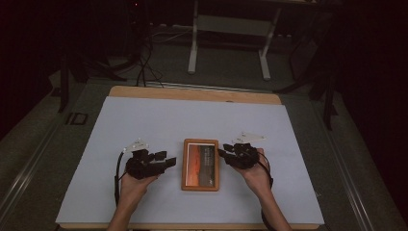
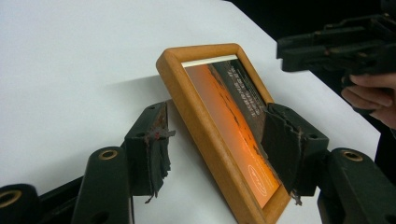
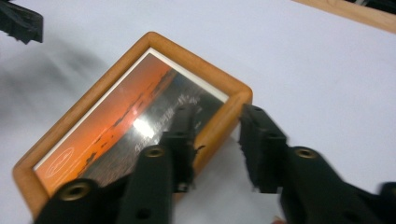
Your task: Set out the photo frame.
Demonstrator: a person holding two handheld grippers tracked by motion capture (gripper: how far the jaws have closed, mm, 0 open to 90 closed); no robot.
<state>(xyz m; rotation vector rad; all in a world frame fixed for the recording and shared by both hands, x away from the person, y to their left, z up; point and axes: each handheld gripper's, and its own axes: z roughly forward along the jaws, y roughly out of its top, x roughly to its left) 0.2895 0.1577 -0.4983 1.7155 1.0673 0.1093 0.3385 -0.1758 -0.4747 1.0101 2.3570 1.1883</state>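
Nearest the viewer, the person's forearms enter from the desk's front edge, each hand carrying a tool. The left tool [image 1: 166, 161] lies just beside the left long side of a wooden picture frame [image 1: 200, 164]; the right tool [image 1: 224, 153] stands at the frame's right long side, near its far corner. The frame, holding an orange sunset print, lies in the middle of the white sheet [image 1: 144, 125] that covers the desk [image 1: 192, 94], its long axis running from near to far, away from the person. In the left gripper view the left tool's jaws straddle the frame's [image 2: 205, 126] wooden rail, one pad over the glass and one outside; a gap shows on the outer side, so the jaws stand part open with no firm hold. In the right gripper view the right tool's jaws straddle the frame's [image 3: 140, 116] rail likewise, one over the print and one outside; whether the pads press on the wood cannot be told. Both hands are about equally near, one on each long side, so any lift probably turns on gripping opposite rails. Beyond the desk stands a white table base [image 1: 228, 43] on a dark floor.
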